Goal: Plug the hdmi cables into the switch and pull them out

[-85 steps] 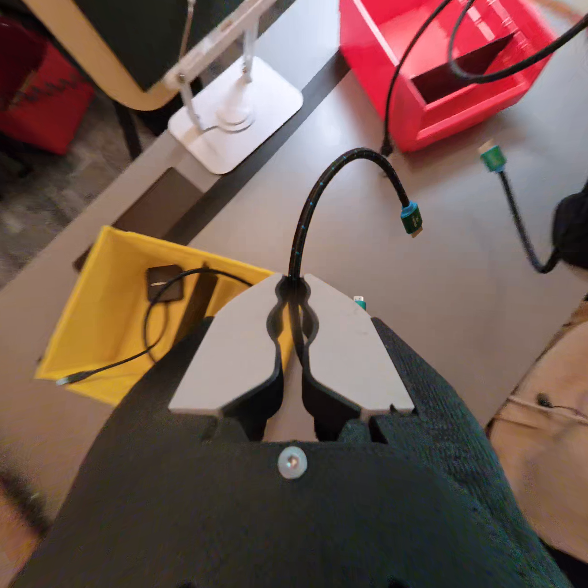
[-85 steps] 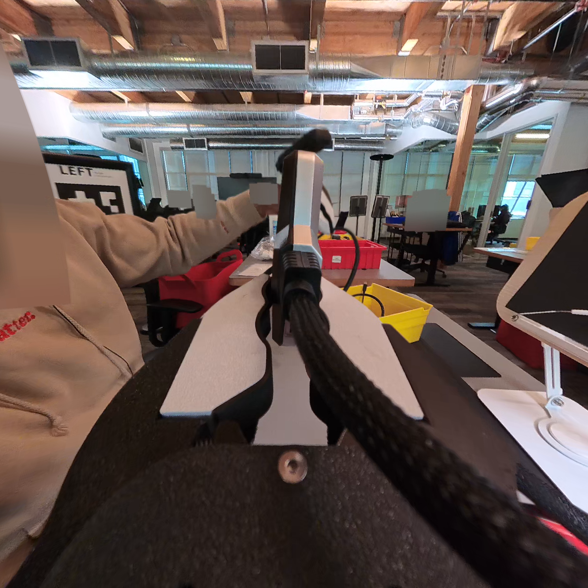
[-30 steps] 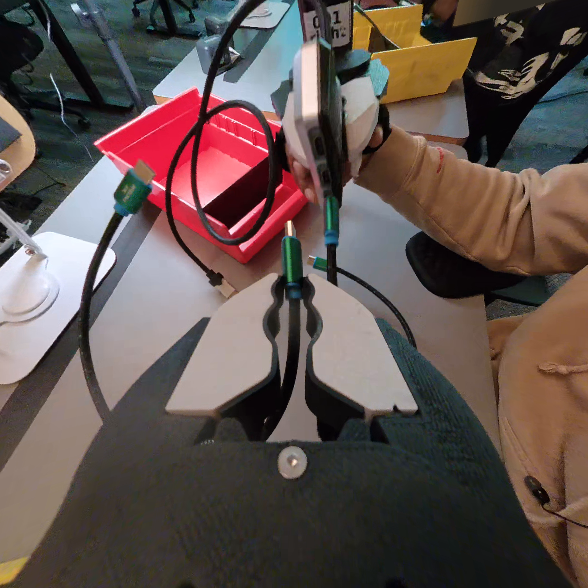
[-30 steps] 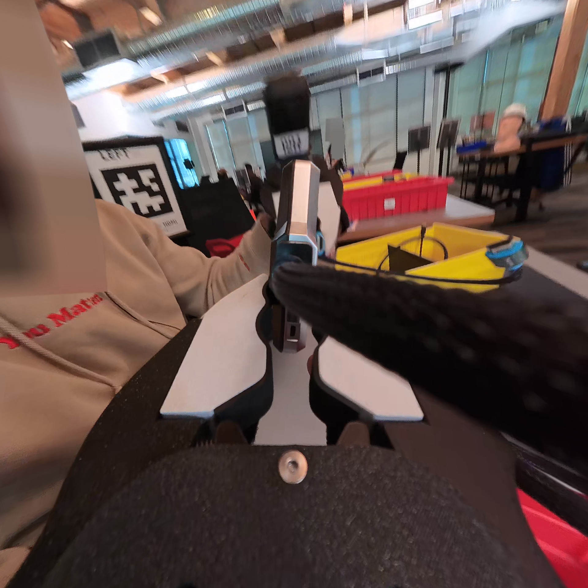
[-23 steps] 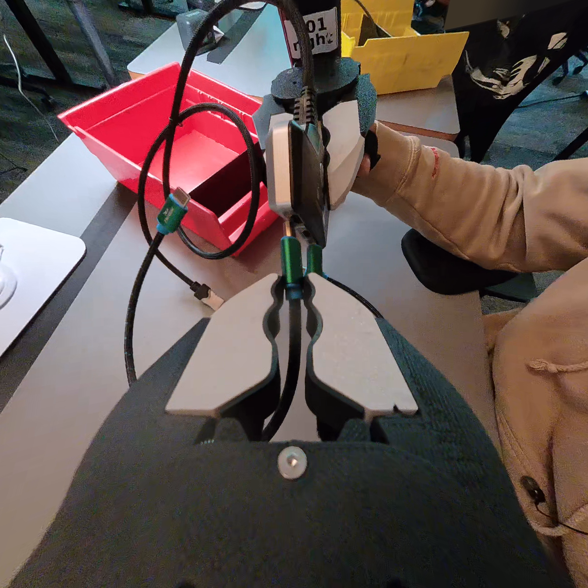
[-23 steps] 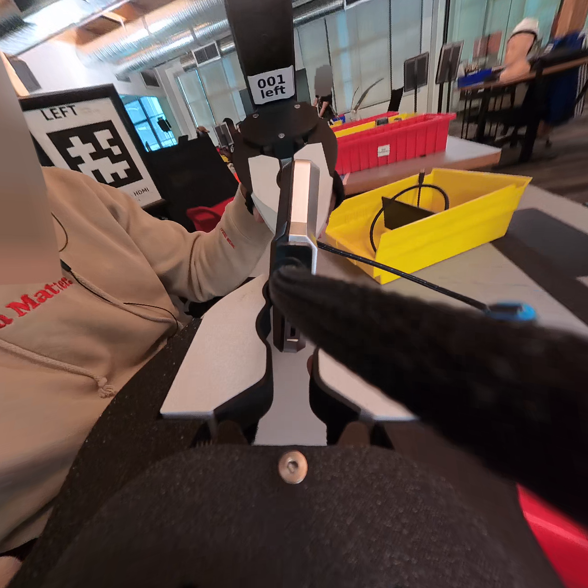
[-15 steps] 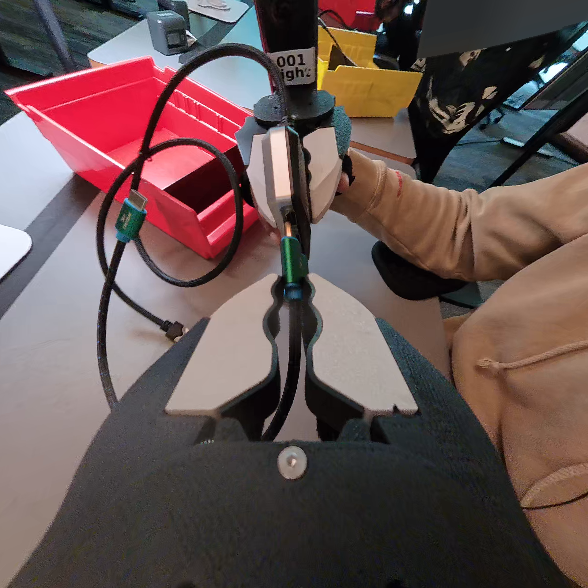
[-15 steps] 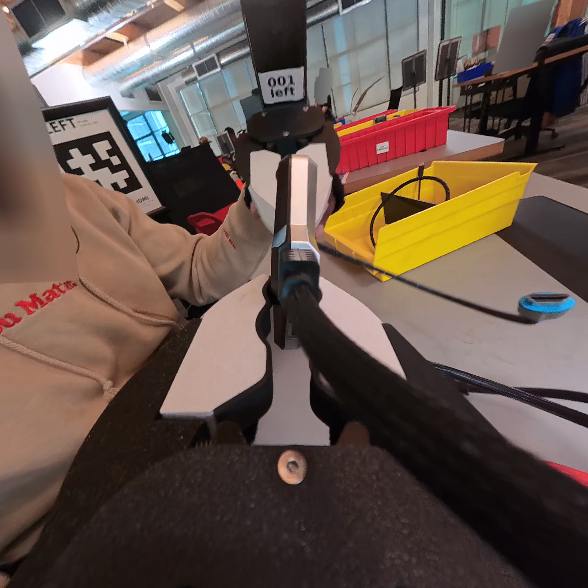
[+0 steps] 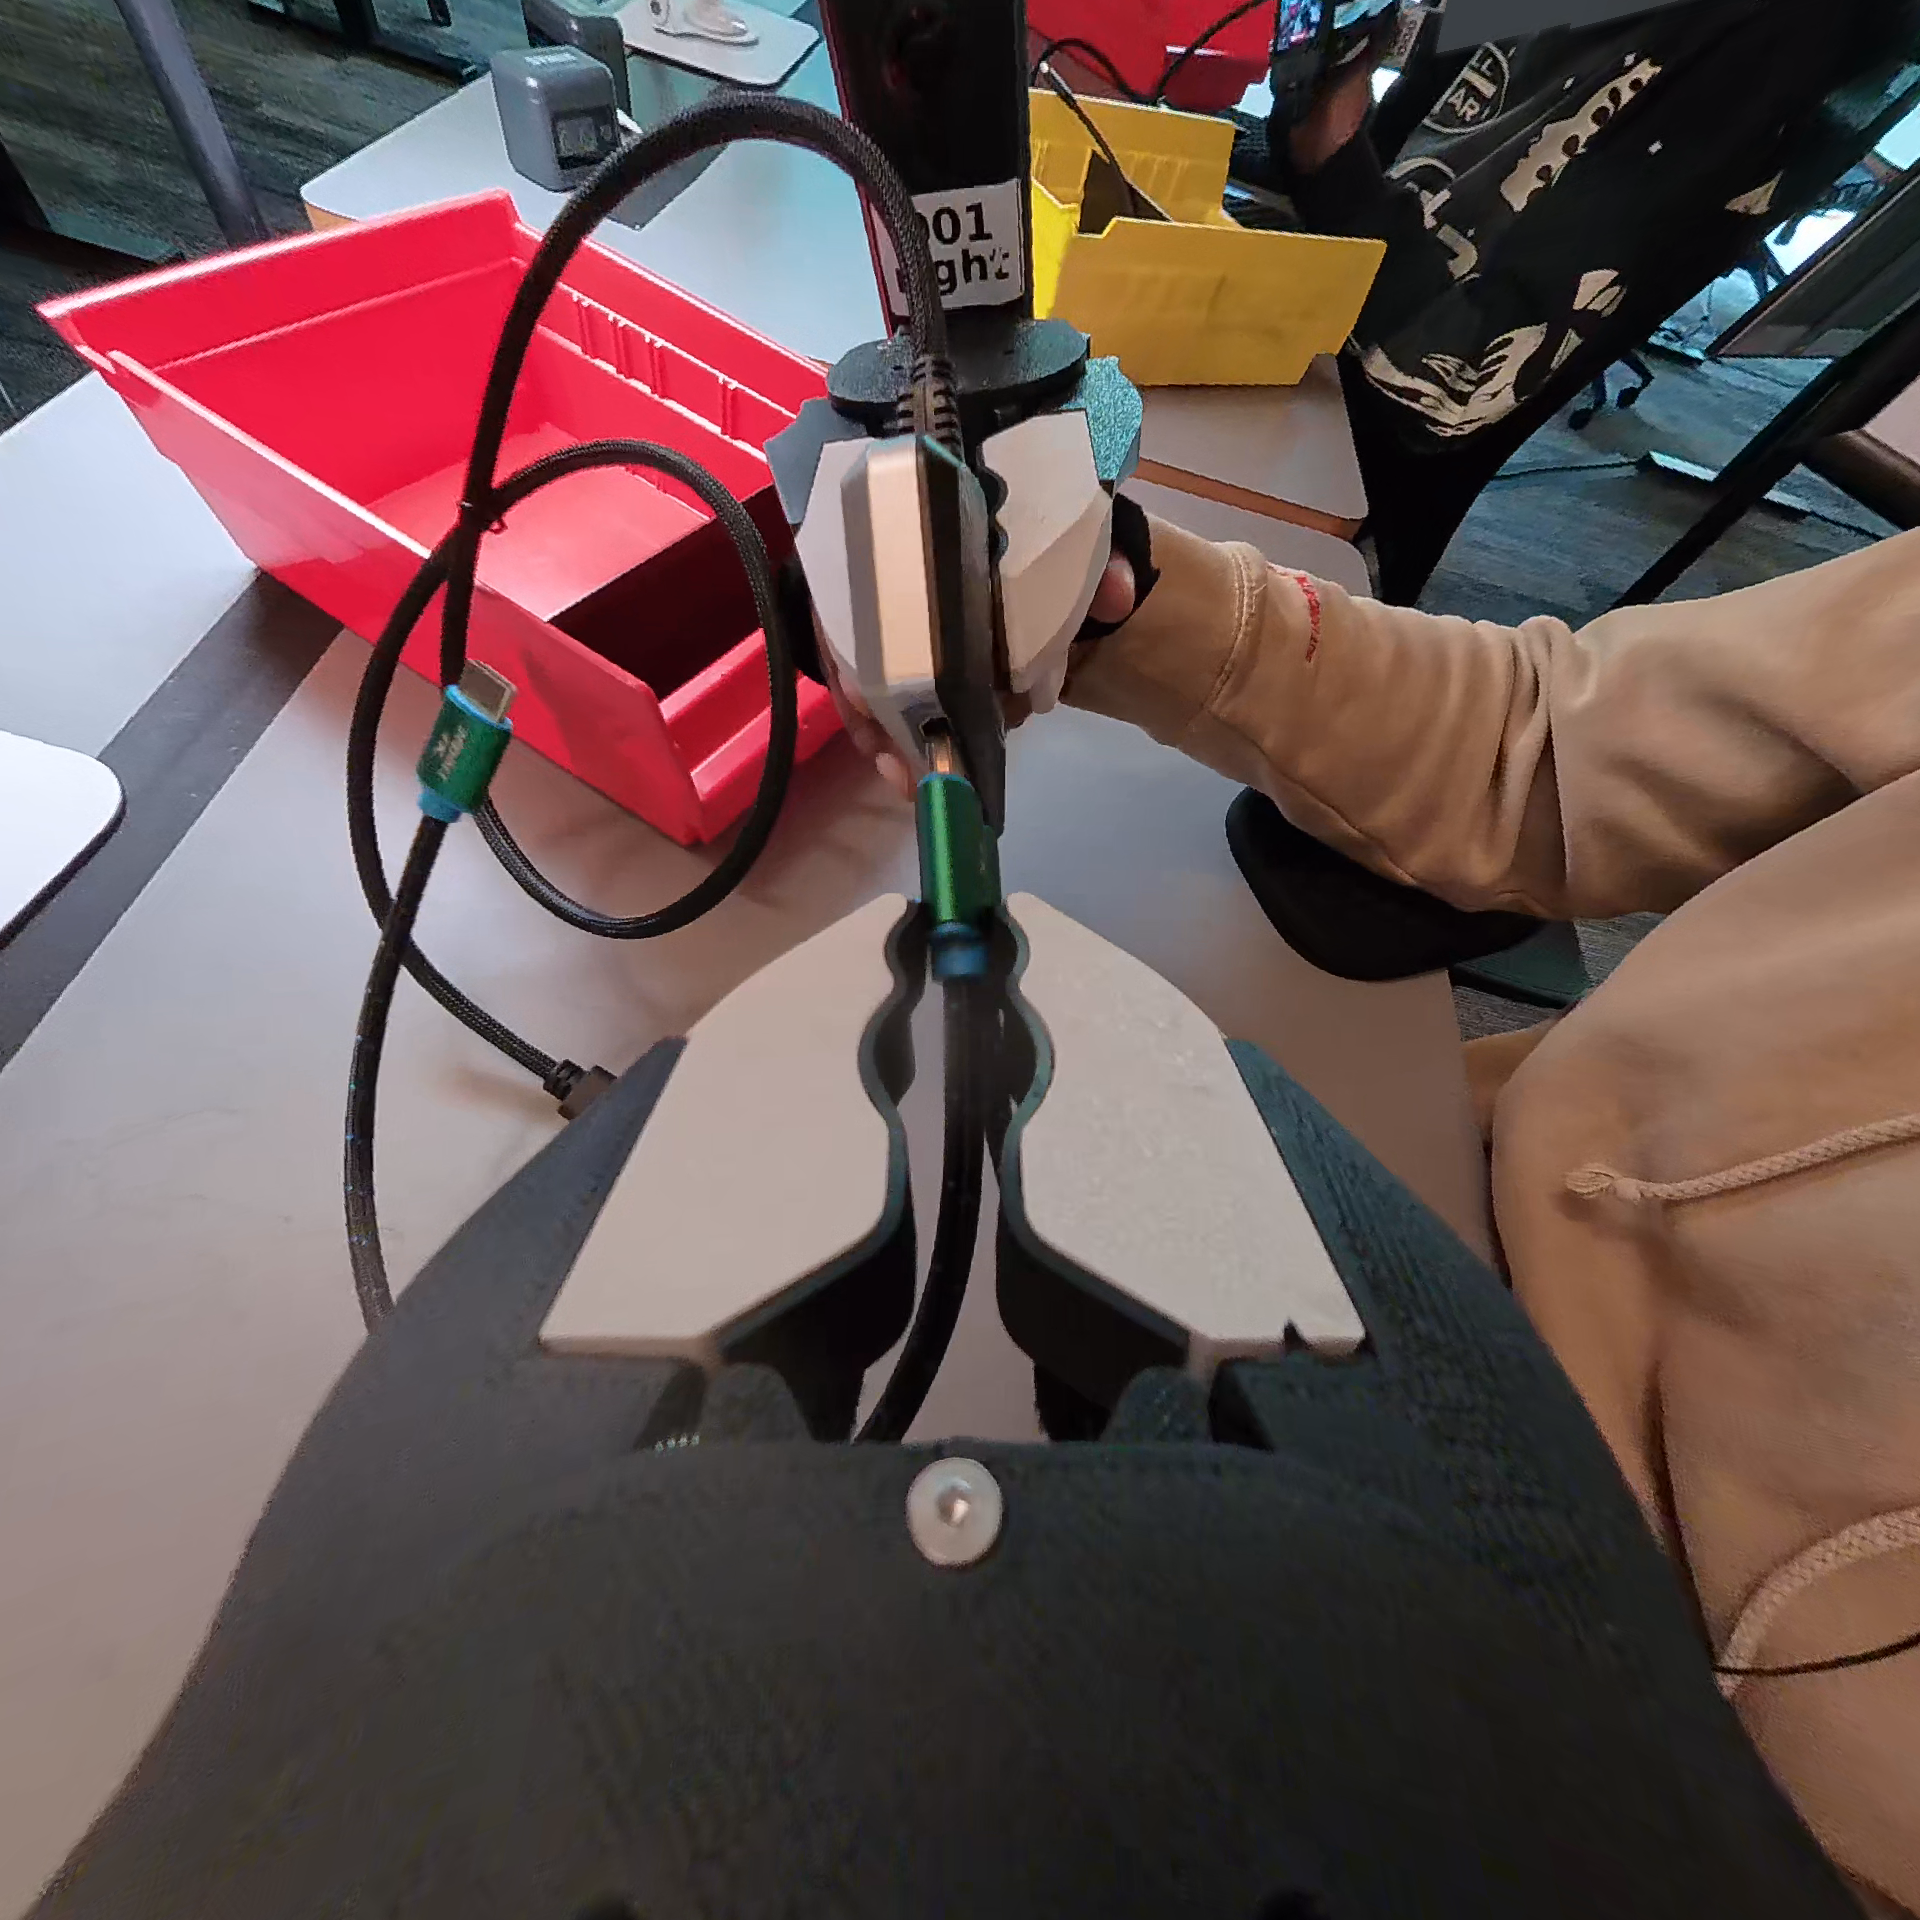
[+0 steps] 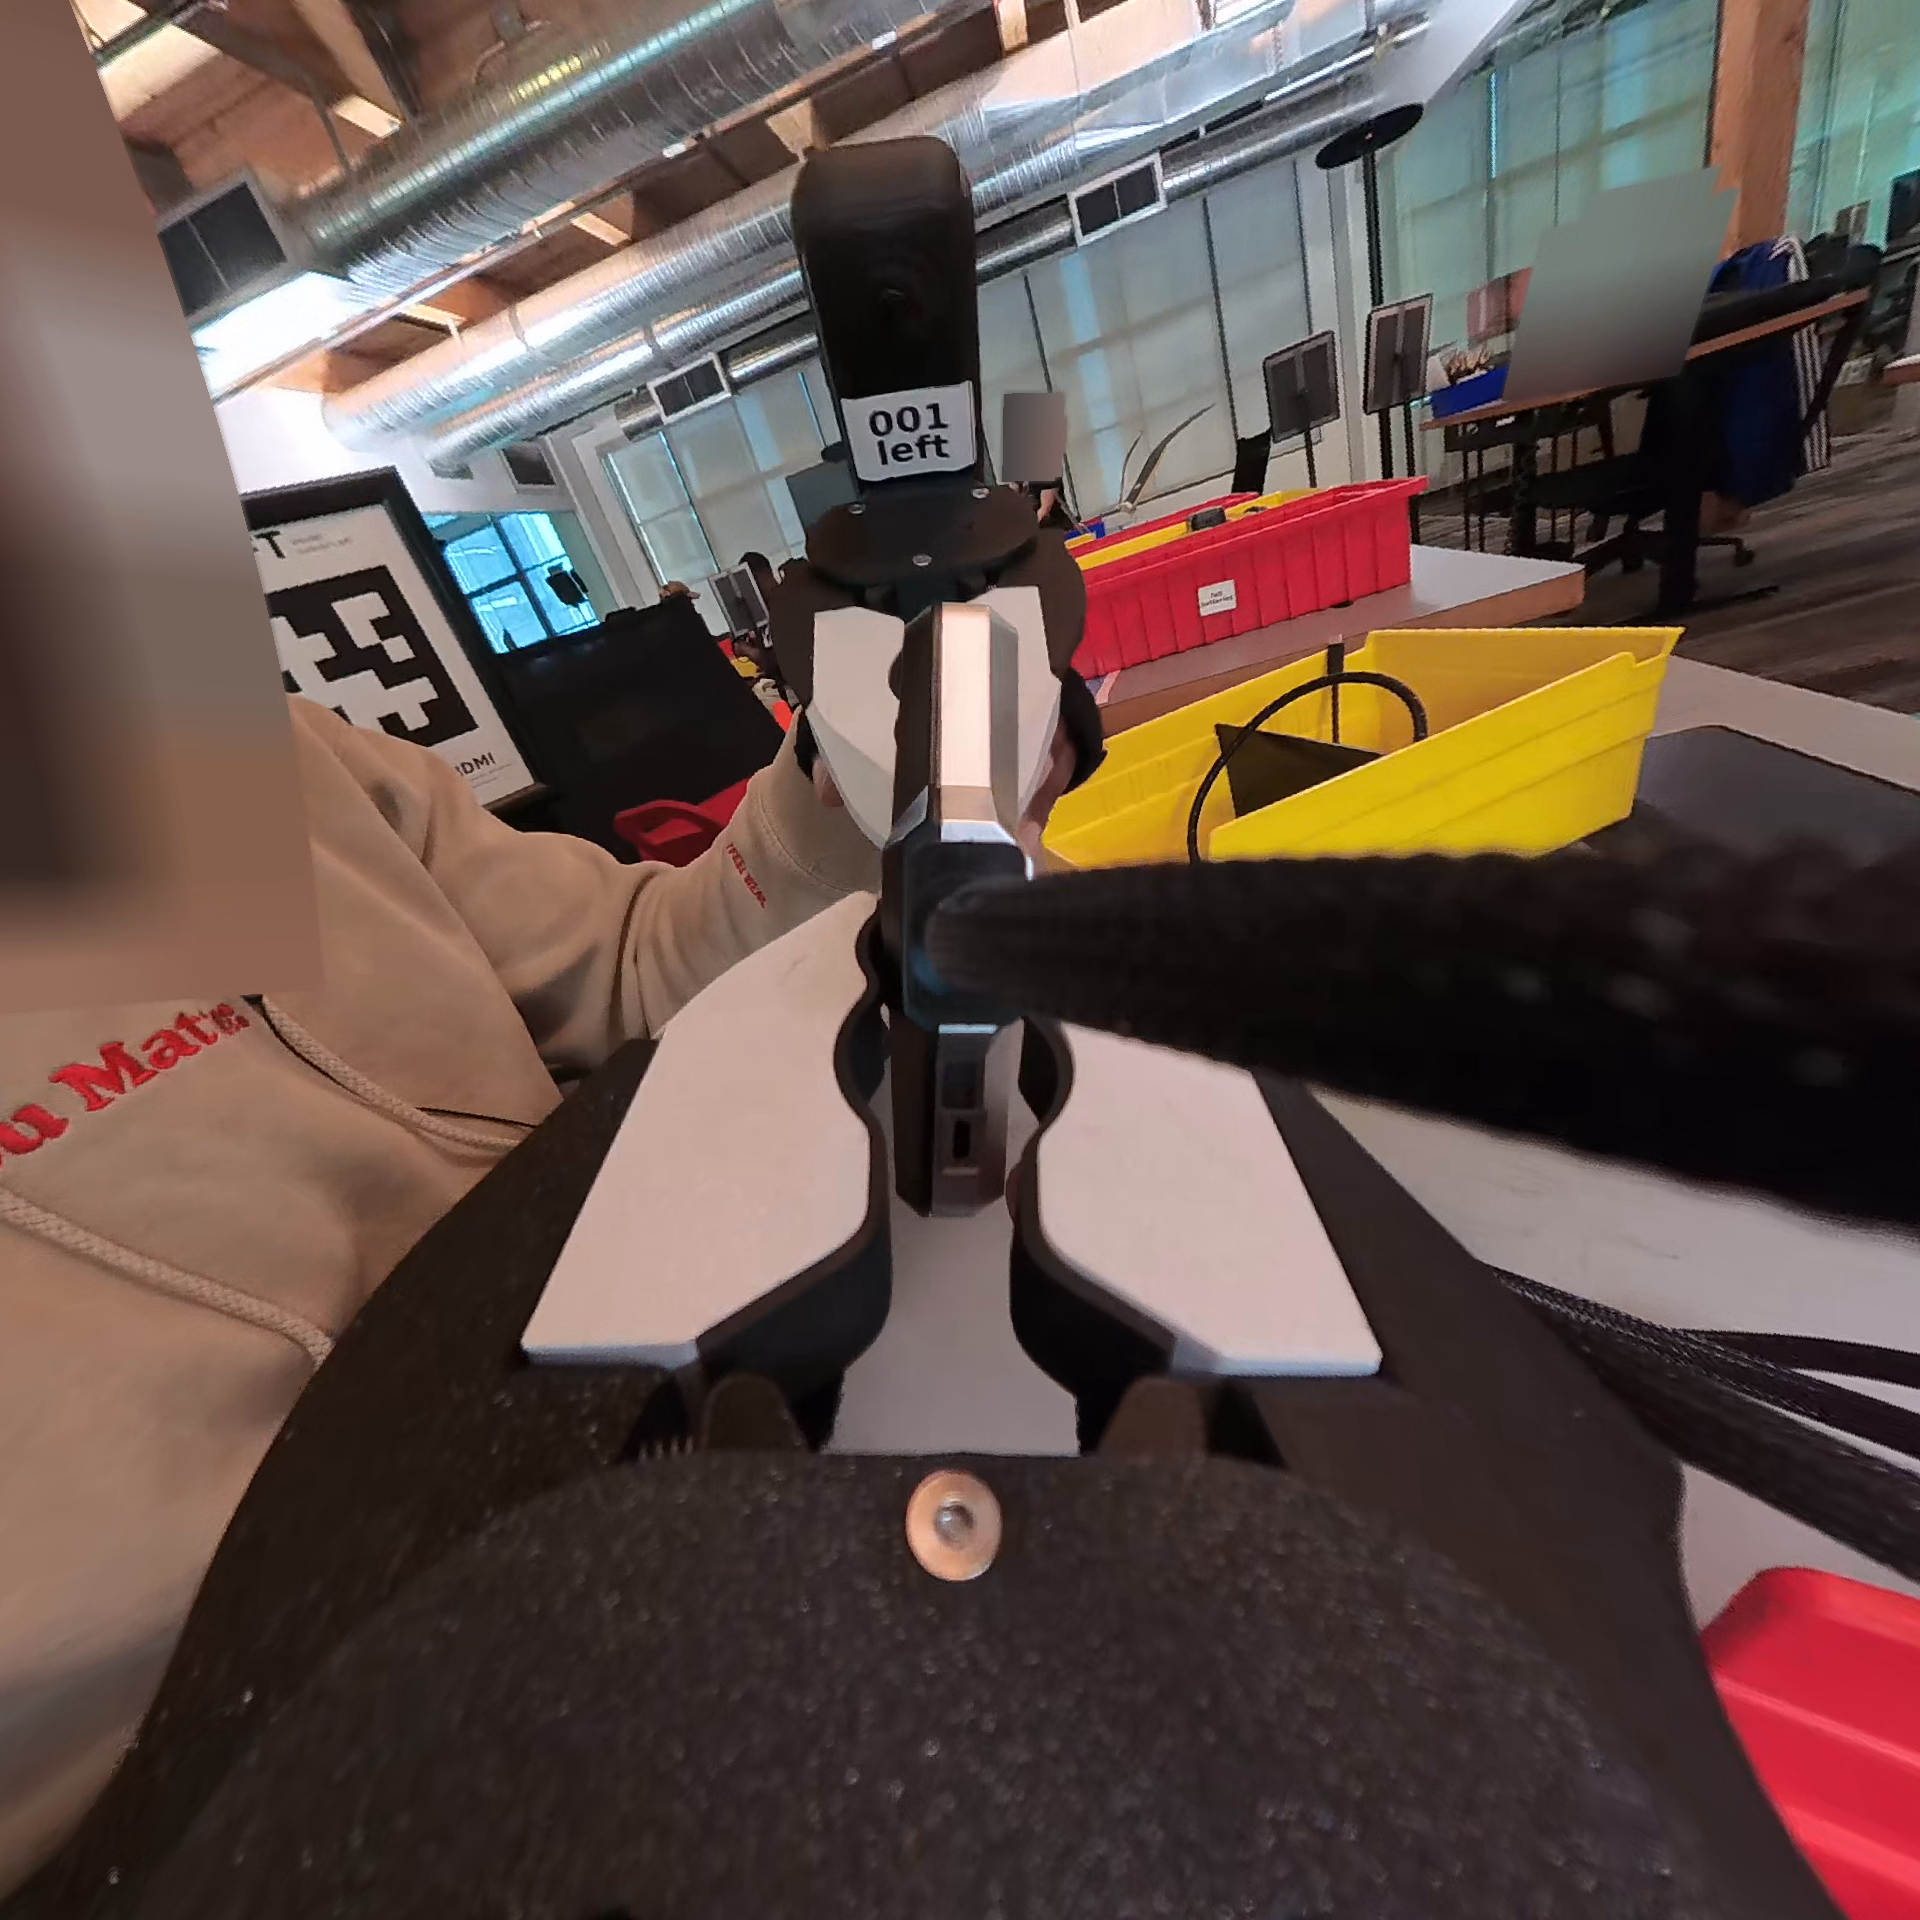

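On the left side of the left wrist view, a loose HDMI plug (image 9: 464, 738) with a green shell sticks up on its black braided cable (image 9: 374, 1039), above the grey table (image 9: 208, 1039). Behind it, in the upper left, sits a red bin (image 9: 343, 343). A yellow bin (image 9: 1195, 281) stands at the top, right of middle.

In the middle of that view, the left gripper (image 9: 956, 920) has its two grey fingers (image 9: 748, 1164) squeezed tight on another HDMI cable (image 9: 951, 1122), just behind its green plug (image 9: 954, 847). The metal tip of that plug is at a port on the near edge of the switch (image 9: 899, 582). I cannot tell how far in it goes. The switch is a thin silver and black box, held on edge in the air by the right gripper (image 9: 940, 551). A thick black cable (image 9: 644, 187) goes into its far end.

On the right a tan sleeve (image 9: 1455, 727) reaches in.

In the right wrist view, the right gripper (image 10: 951, 971) has its fingers (image 10: 727, 1174) clamped on the switch (image 10: 961, 862) in the middle. A blurry black cable (image 10: 1455, 997) crosses the right half. The left gripper (image 10: 935, 707) faces us behind the switch.
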Demonstrator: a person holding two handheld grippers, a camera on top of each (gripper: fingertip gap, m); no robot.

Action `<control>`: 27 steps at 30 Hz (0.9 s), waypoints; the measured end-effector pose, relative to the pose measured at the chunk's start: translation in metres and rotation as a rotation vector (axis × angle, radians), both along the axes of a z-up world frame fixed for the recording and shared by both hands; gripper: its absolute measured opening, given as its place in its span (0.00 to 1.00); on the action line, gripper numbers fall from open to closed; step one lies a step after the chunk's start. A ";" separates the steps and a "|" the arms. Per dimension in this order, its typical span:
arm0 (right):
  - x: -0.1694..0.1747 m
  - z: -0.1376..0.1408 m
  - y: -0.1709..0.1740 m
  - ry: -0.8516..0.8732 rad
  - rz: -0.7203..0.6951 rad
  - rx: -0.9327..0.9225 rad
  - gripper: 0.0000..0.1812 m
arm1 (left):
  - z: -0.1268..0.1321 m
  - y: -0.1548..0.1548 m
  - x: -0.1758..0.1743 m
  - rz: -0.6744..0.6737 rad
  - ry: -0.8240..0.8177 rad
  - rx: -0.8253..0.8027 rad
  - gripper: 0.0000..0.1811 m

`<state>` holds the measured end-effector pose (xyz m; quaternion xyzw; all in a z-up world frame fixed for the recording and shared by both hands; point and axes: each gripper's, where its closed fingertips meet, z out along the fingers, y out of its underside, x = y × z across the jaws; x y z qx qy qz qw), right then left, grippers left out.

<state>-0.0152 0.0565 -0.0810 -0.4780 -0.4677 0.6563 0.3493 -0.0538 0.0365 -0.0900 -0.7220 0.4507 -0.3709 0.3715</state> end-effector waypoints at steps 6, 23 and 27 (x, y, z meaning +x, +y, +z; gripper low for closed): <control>0.001 -0.004 -0.005 -0.018 0.064 -0.048 0.12 | 0.003 -0.002 -0.001 -0.011 0.000 0.026 0.07; -0.012 -0.009 -0.007 -0.060 -0.009 0.026 0.13 | -0.011 -0.004 -0.004 -0.034 0.073 0.015 0.07; -0.011 -0.012 -0.013 -0.085 0.031 0.024 0.13 | -0.015 -0.008 -0.004 -0.056 0.106 0.024 0.06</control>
